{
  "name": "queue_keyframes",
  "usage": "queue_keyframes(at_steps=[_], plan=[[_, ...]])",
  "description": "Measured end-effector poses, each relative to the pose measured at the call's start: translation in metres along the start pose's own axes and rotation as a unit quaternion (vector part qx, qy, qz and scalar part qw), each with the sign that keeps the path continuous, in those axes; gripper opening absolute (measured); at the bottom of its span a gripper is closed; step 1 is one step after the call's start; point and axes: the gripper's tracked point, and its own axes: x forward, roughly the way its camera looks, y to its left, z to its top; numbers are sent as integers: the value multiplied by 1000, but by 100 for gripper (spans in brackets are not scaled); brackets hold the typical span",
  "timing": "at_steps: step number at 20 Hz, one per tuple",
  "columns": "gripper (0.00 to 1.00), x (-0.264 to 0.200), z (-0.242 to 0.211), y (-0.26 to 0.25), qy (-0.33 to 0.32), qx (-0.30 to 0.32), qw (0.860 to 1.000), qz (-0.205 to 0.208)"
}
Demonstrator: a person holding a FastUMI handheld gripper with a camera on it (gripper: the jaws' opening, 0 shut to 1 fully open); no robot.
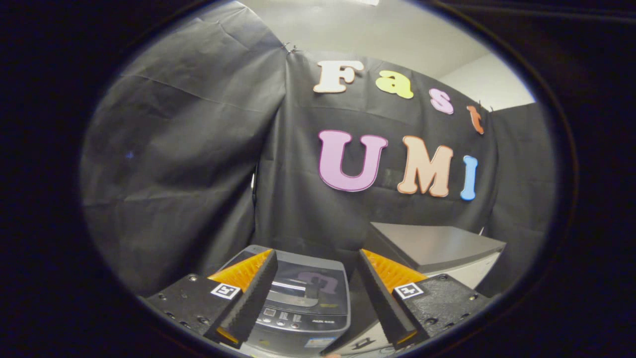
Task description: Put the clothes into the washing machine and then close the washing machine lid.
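The tongs [315,293] are spread wide with nothing between the 2 fingers, held above and in front of the washing machine [298,303]. The machine sits low, between the fingers and just beyond their tips. Its glossy dark lid [305,288] appears to lie flat and closed, with a row of control buttons [283,315] along the near edge. To the machine's right, beyond the right finger, stands a grey worktop [437,243] over a pale cabinet front.

I can make out no clothes anywhere, so the step in hand is most likely either finding the clothes or opening the lid. Which of the 2 comes first cannot be settled from here.

If it is the lid, the front lip above the buttons looks like the place to catch. Come down with the fingers spread, hook 1 finger under the lip or pinch it lightly, and swing the lid up and back along its hinge, not straight up. Keep clear of the buttons. The lid is smooth and shiny, so a grip on its flat face would probably slip.

If it is the clothes, tilt down and look around the foot of the machine and the worktop before closing on anything.
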Motion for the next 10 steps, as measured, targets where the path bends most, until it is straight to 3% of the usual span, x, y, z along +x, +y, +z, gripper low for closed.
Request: queue_keyframes(at_steps=[3, 10], plan=[[96, -29, 8, -10, -8, 11, 1000, 0], [95, -94, 16, -62, -18, 118, 993, -25]])
